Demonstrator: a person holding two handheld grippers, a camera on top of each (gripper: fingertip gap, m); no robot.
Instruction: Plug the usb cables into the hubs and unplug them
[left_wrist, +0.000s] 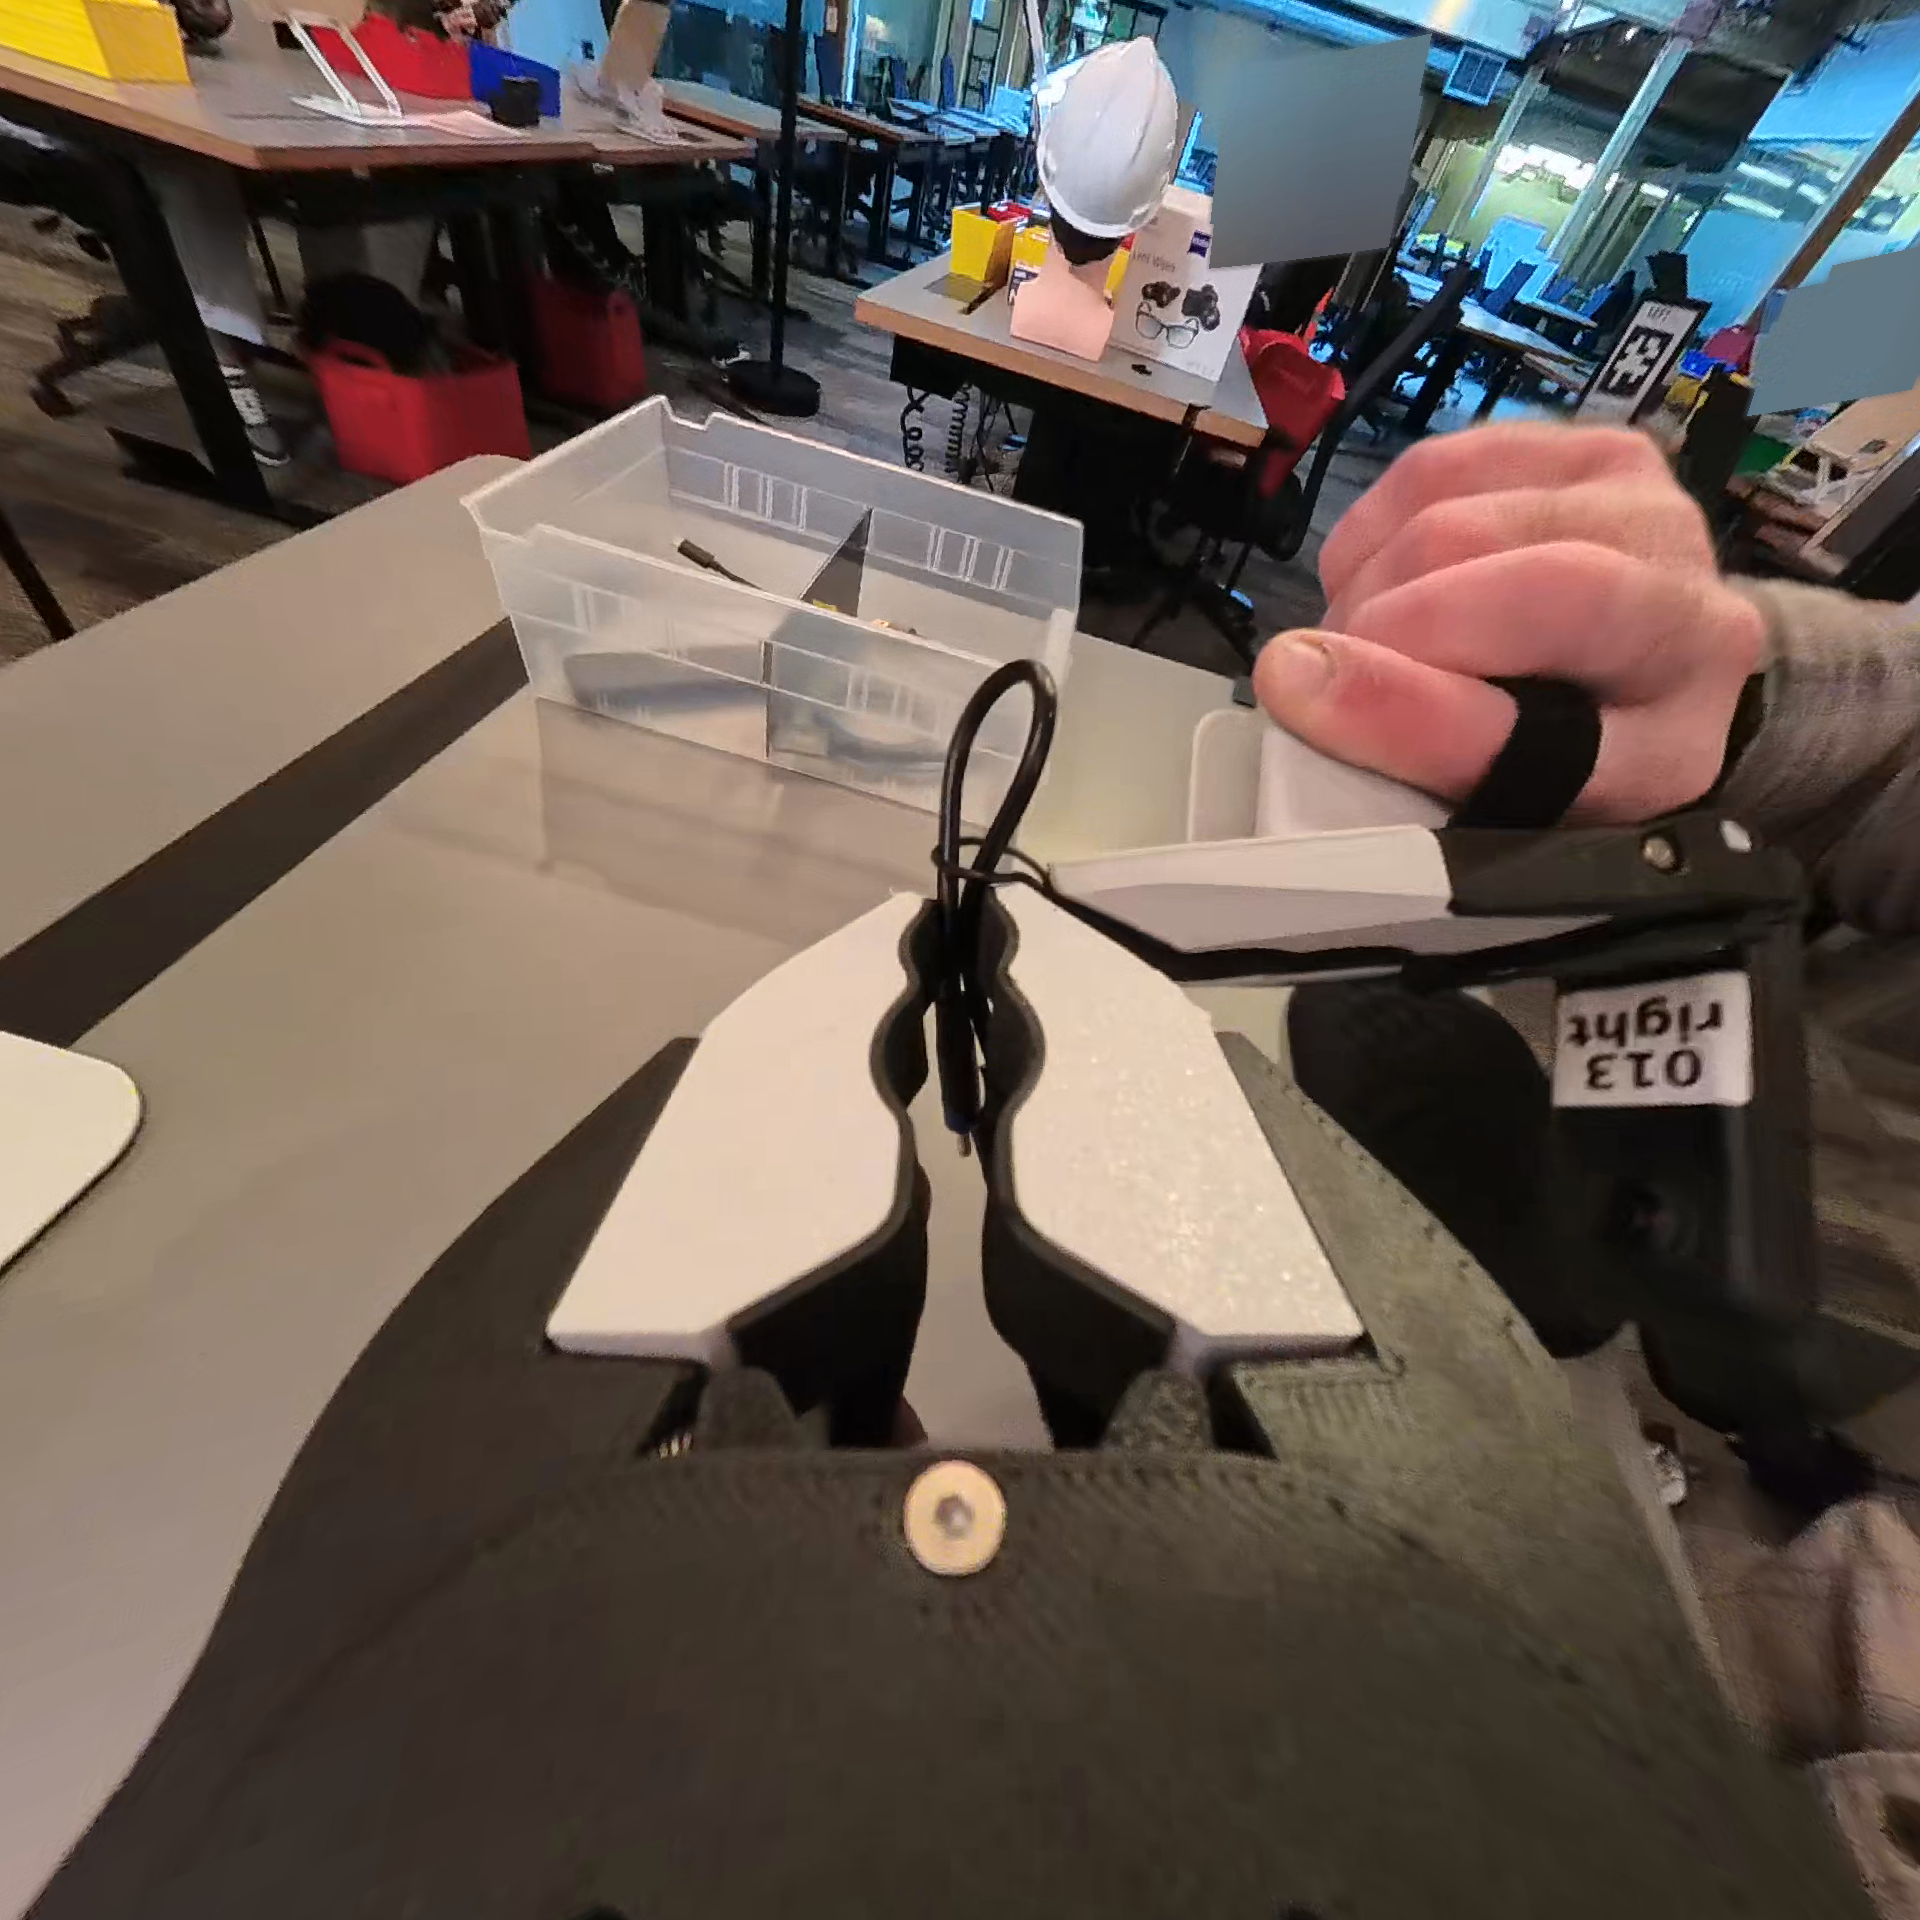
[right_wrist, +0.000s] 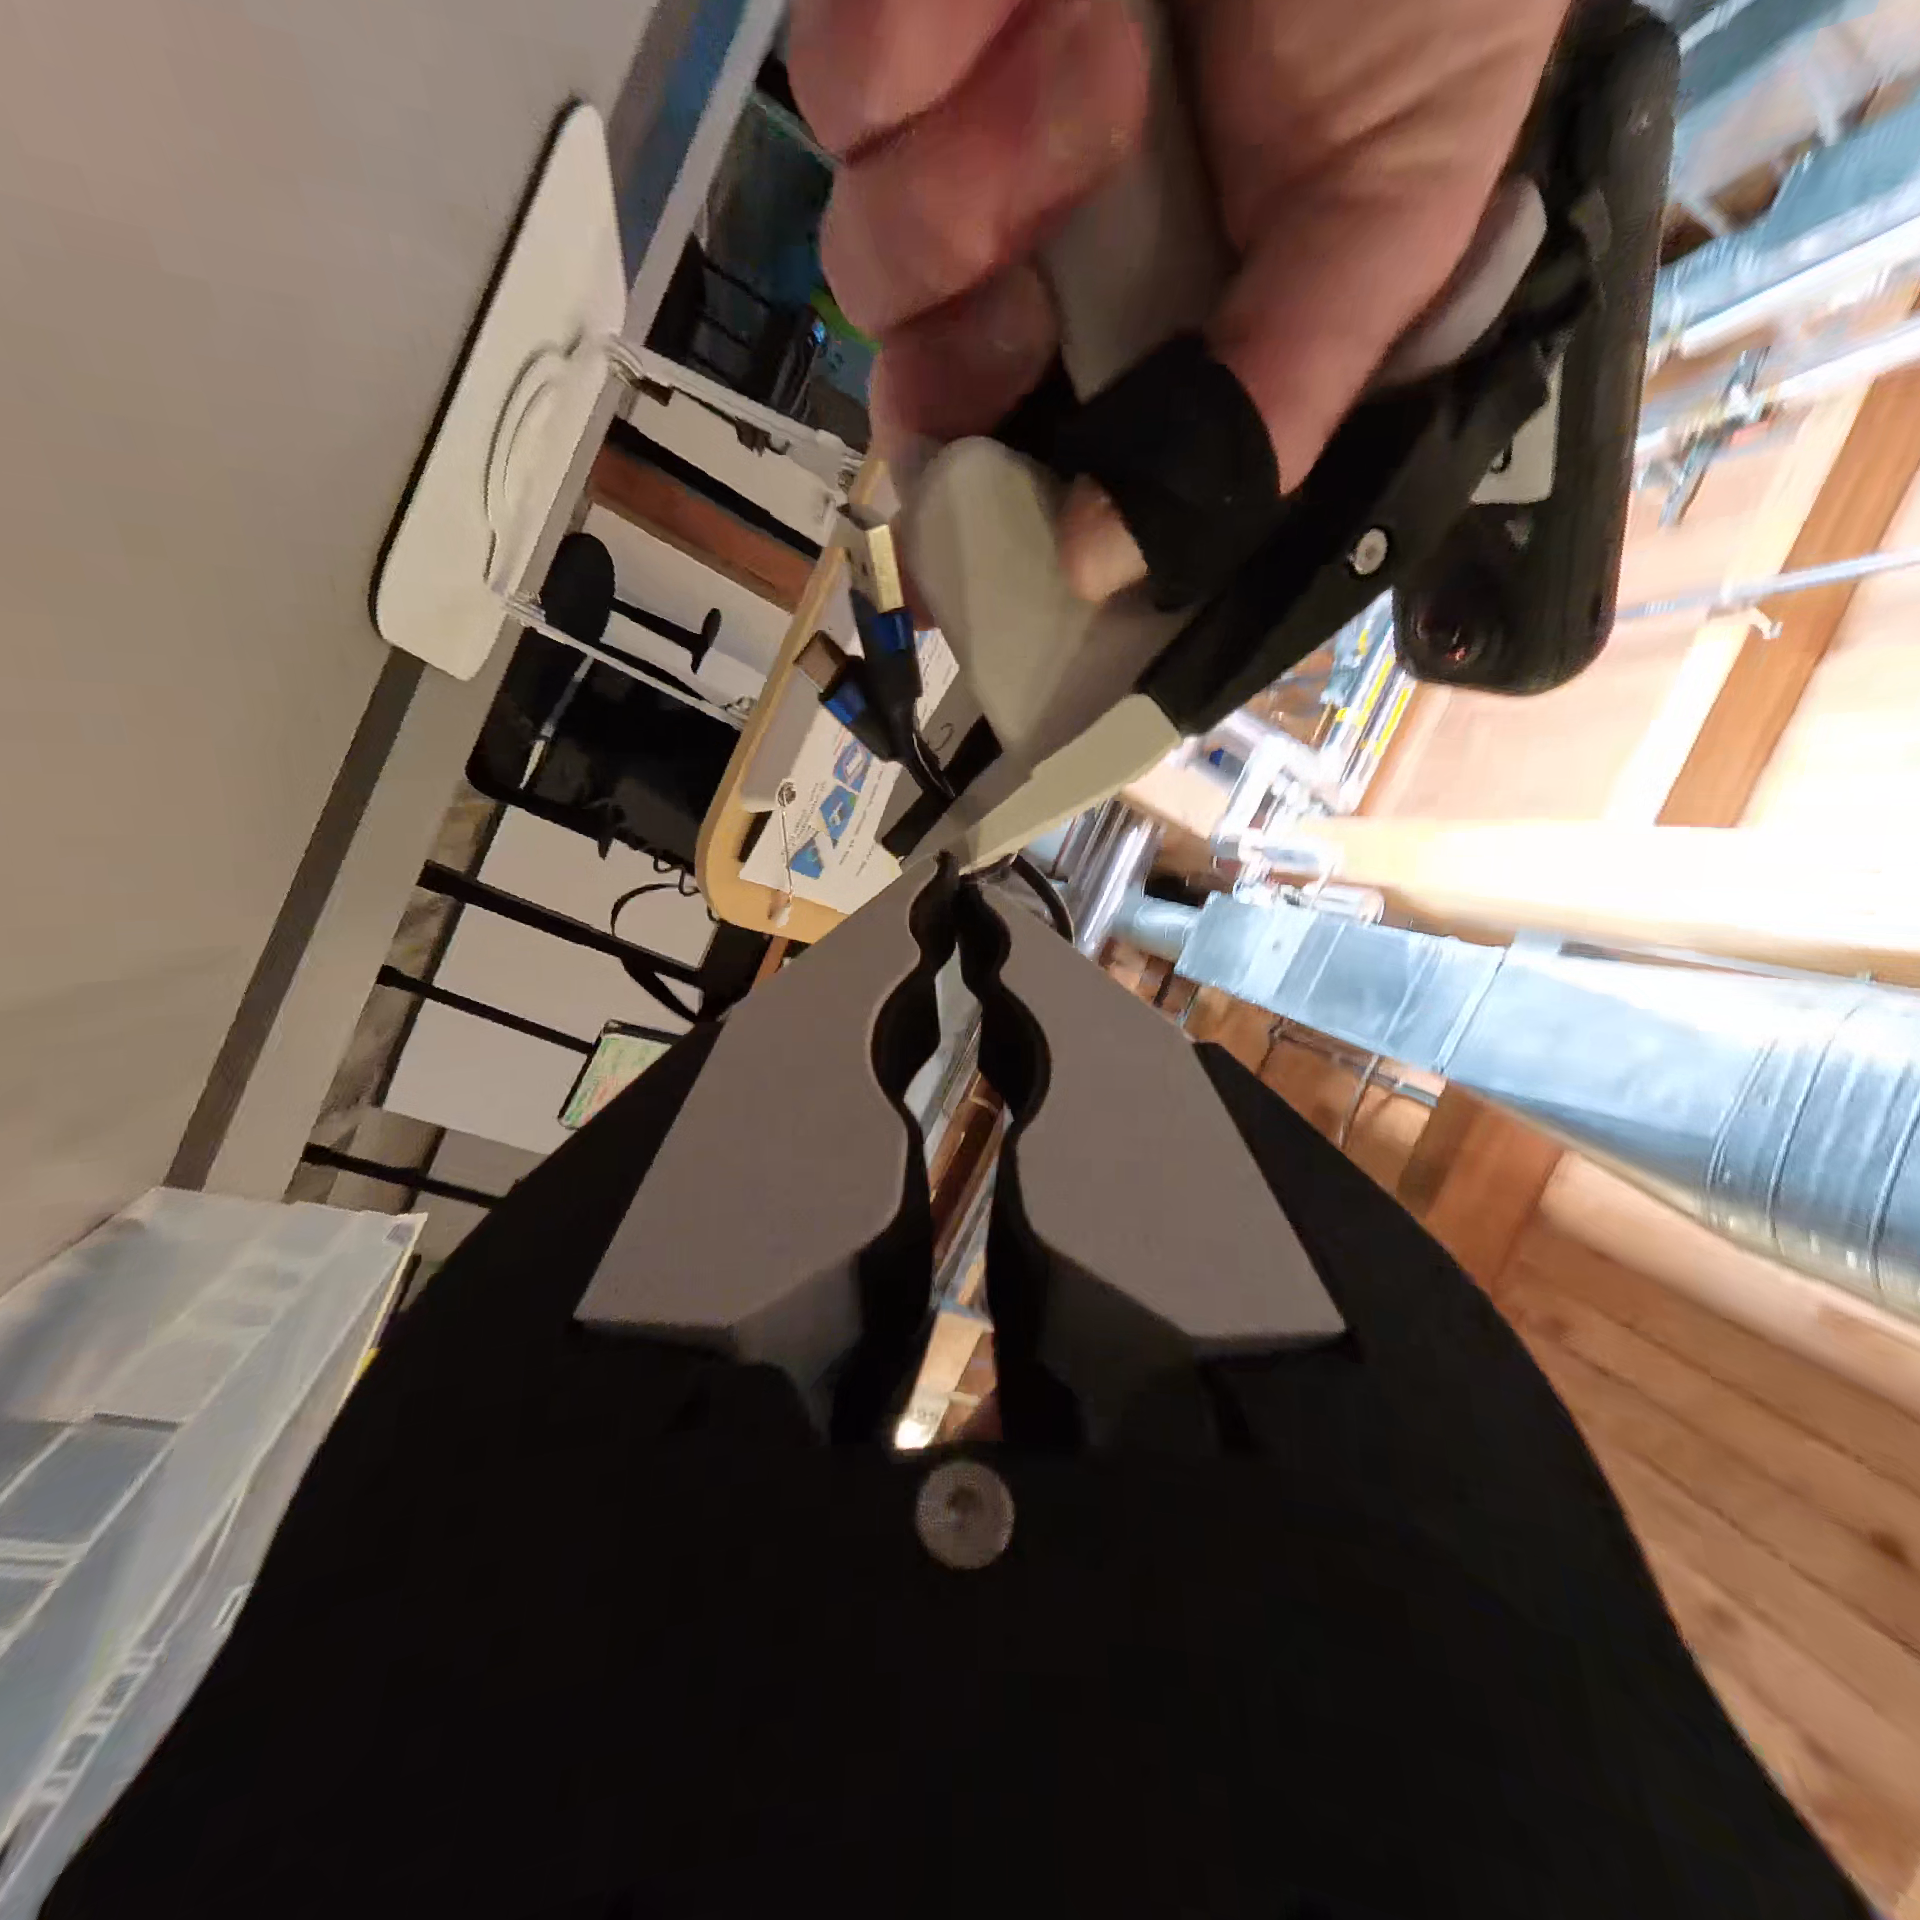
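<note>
the left gripper (left_wrist: 954, 935) is clamped on a folded black usb cable (left_wrist: 992, 769) at frame centre, its loop rising above the tips and a plug end pointing back between the fingers. the right gripper (left_wrist: 1055, 883) comes in from the right, closed, seemingly pinching the same cable beside the left tips. in the right wrist view, two blue-collared plugs (right_wrist: 883, 623) hang upper centre. no hub is visible, only a clear bin (left_wrist: 769, 582) beyond.

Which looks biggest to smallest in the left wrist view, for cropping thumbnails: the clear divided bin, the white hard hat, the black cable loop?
1. Clear divided bin.
2. White hard hat and black cable loop: similar in apparent height, and the loop sits far nearer the camera, so I won't rank them.
</note>
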